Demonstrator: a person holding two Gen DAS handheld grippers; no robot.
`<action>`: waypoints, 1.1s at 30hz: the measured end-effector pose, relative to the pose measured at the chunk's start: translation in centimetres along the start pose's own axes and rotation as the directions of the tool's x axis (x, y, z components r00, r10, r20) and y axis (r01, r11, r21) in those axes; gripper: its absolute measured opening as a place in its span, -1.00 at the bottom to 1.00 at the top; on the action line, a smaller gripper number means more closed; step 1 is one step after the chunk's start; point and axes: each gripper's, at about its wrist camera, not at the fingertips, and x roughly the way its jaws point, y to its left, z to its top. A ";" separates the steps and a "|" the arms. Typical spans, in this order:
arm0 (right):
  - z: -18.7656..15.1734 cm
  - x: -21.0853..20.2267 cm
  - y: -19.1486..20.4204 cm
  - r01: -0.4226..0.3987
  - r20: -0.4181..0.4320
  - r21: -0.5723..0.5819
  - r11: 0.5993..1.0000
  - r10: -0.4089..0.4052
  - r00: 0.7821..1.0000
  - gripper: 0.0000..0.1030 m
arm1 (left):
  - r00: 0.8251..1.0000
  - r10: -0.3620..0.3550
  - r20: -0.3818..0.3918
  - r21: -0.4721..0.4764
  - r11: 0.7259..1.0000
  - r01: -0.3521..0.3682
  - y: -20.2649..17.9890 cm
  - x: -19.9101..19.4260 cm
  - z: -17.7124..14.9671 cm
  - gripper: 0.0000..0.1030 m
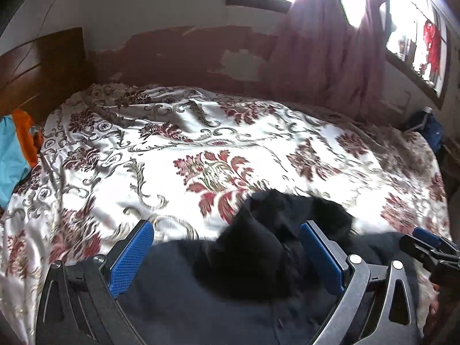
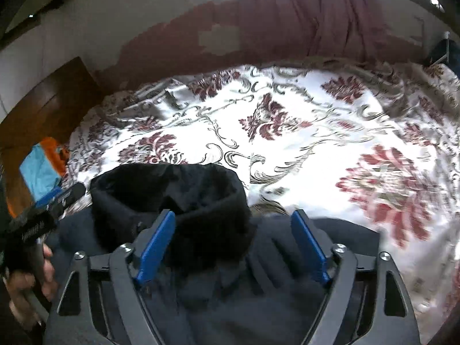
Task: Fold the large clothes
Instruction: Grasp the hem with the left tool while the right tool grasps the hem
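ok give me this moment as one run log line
stage: start of fold | dark jacket on floral bedspread, black collar up | left gripper open over jacket | right gripper open over jacket

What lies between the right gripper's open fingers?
The dark jacket: its black fur collar runs up between the right gripper fingers, seen in the right wrist view.

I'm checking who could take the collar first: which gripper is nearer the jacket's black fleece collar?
Right. The right gripper hangs right over the black fleece collar, jaws open astride its right end. The left gripper is also open, its jaws apparently astride the collar's other end, so it's close.
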 end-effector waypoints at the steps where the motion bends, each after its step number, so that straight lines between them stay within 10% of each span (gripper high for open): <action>1: 0.4 1.3 0.5 0.022 -0.014 0.001 1.000 -0.022 1.000 0.46 | 1.000 0.003 0.009 -0.008 1.000 -0.002 0.2 1.2 -0.2 0.95; 8: 2.1 6.3 0.6 0.134 -0.087 0.025 0.991 -0.131 0.987 0.46 | 0.993 -0.118 -0.013 -0.083 0.990 0.116 2.2 6.1 -2.7 0.80; 10: 2.1 6.7 0.2 0.116 -0.095 0.045 0.992 -0.111 0.989 0.25 | 0.990 -0.141 0.014 -0.119 0.983 0.141 2.9 6.3 -2.6 0.80; 12: 1.6 6.7 0.2 0.109 -0.100 0.043 0.993 -0.105 0.989 -0.57 | 0.987 -0.152 0.045 -0.140 0.978 0.157 3.1 6.4 -2.4 0.80; 13: 1.4 6.5 0.4 0.108 -0.102 0.036 0.993 -0.104 0.989 -0.67 | 0.985 -0.160 0.057 -0.140 0.976 0.166 3.1 6.3 -2.3 0.80; 17: 0.5 3.5 1.5 0.100 -0.041 -0.041 0.994 -0.101 0.994 -0.81 | 0.965 -0.255 0.063 -0.122 0.958 0.261 3.0 6.4 -2.1 -0.76; 24: -2.1 -4.3 -0.1 0.036 0.055 -0.123 0.992 -0.029 0.998 -0.89 | 0.958 -0.276 0.082 -0.096 0.954 0.283 4.4 1.1 -2.9 -0.87; 33: -8.6 -5.3 -0.3 0.053 -0.025 -0.295 0.954 -0.063 0.998 -0.91 | 0.980 -0.172 -0.104 0.091 0.979 0.181 4.8 -4.8 -6.9 -0.90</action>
